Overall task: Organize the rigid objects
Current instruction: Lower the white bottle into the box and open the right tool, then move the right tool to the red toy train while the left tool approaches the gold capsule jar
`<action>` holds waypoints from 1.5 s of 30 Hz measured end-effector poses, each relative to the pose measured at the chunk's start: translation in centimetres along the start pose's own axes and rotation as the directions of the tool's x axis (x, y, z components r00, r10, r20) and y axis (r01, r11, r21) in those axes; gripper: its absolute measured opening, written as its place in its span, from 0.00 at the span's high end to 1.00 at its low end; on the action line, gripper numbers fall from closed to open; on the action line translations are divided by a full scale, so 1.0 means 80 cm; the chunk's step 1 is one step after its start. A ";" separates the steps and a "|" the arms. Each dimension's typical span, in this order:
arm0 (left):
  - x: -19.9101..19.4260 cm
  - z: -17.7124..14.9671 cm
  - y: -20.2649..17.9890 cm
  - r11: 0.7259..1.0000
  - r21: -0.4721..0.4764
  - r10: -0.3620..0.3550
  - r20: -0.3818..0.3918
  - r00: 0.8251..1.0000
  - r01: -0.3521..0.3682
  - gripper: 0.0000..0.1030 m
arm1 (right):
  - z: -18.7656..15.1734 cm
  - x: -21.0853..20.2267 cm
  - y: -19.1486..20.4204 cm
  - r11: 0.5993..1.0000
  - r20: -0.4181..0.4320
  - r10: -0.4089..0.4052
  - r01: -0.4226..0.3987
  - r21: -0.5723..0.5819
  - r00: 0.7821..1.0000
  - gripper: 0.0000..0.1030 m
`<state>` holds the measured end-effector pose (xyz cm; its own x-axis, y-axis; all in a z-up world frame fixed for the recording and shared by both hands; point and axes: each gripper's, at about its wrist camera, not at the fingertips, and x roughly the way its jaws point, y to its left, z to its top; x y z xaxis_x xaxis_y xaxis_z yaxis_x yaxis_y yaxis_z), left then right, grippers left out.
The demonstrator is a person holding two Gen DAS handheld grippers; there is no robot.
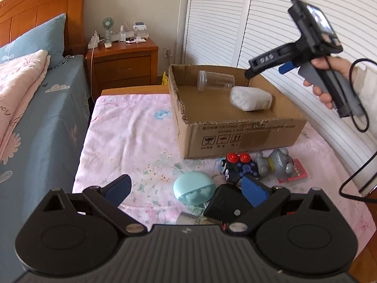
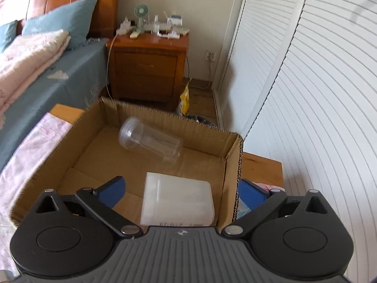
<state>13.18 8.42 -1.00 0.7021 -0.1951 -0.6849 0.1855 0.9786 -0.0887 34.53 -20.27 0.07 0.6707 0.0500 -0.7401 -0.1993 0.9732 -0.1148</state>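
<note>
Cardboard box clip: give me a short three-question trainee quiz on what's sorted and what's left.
1. True or false: the clear plastic cup stands upright in the cardboard box.
2. What lies in the box beside the cup? A) white container B) grey toy C) mint case
3. Is the right gripper holding anything?

Key: 1 false, it lies on its side; 2 A; 3 no, jaws open and empty over the box.
</note>
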 end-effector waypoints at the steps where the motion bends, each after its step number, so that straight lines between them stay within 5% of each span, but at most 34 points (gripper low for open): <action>1: 0.000 -0.001 0.000 1.000 0.003 -0.004 -0.002 1.000 0.004 0.04 | -0.002 -0.005 -0.001 1.000 0.002 0.006 -0.006 0.009 1.000 0.00; 11: -0.005 -0.013 -0.012 0.998 0.060 -0.016 -0.011 1.000 0.017 0.04 | -0.043 -0.063 0.004 0.999 0.031 0.031 -0.032 0.037 0.999 0.00; 22: -0.001 -0.035 -0.020 0.988 0.150 -0.031 -0.065 0.997 0.041 0.03 | -0.136 -0.101 0.032 0.991 0.009 0.068 -0.069 0.113 0.998 0.00; 29: 0.007 -0.056 -0.025 0.975 0.206 -0.061 -0.101 0.993 0.081 0.03 | -0.208 -0.095 0.063 0.980 -0.072 0.113 -0.100 0.174 0.991 0.00; 38: 0.005 -0.066 -0.025 0.967 0.234 -0.076 -0.098 0.992 0.097 0.03 | -0.230 -0.079 0.097 0.982 -0.131 0.111 -0.088 0.168 0.985 0.00; 45: 0.013 -0.070 -0.018 0.969 0.228 -0.072 -0.118 0.990 0.098 0.03 | -0.257 -0.080 0.078 0.980 -0.172 0.079 -0.045 0.196 0.982 0.00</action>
<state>9.80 7.13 -5.63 0.6009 -0.2563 -0.7571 0.4051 0.9142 0.0121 14.26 -19.10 -9.53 0.5196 0.0875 -0.8499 -0.0854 0.9951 0.0502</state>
